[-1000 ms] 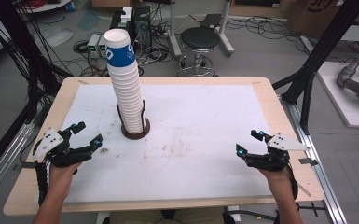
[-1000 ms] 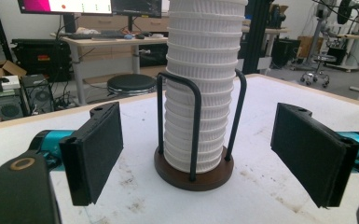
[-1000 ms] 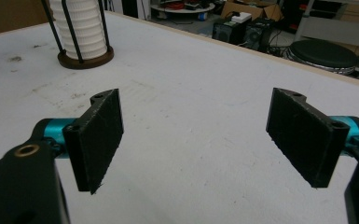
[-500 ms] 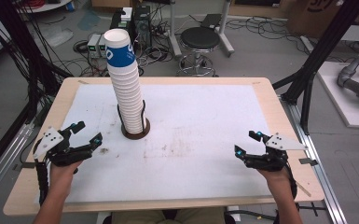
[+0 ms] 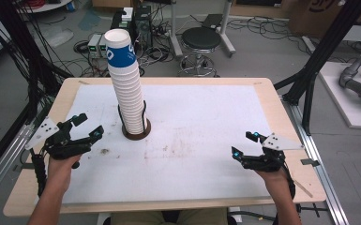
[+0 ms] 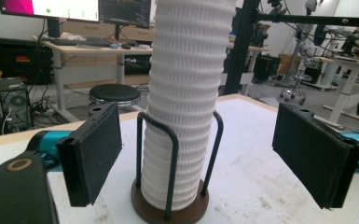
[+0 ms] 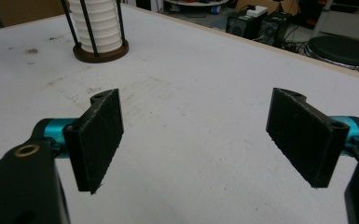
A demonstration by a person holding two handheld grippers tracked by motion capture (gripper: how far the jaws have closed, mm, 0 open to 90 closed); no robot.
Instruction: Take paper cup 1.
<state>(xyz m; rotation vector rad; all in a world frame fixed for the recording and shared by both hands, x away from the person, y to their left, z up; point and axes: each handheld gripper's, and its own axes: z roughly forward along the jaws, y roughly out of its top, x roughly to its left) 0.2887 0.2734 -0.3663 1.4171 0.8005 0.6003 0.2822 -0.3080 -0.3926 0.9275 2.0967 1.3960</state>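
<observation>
A tall stack of white paper cups (image 5: 127, 89), its top cup banded blue, stands in a black wire holder on a round brown base (image 5: 136, 132) on the white table cover. My left gripper (image 5: 88, 126) is open just left of the base, aimed at it. In the left gripper view the cup stack (image 6: 184, 98) rises between the wide-apart jaws, a little beyond them. My right gripper (image 5: 246, 144) is open near the table's right front, well away from the stack. The right gripper view has the holder (image 7: 100, 49) far off at upper left, with bare cover between the jaws.
The white cover (image 5: 201, 122) is stained near its middle and lies on a wooden table (image 5: 281, 112). Black frame posts (image 5: 321, 61) stand at the right. A stool (image 5: 200, 40), cables and boxes sit on the floor behind.
The right gripper has shifted slightly left. The left gripper and the cup stack have not visibly moved.
</observation>
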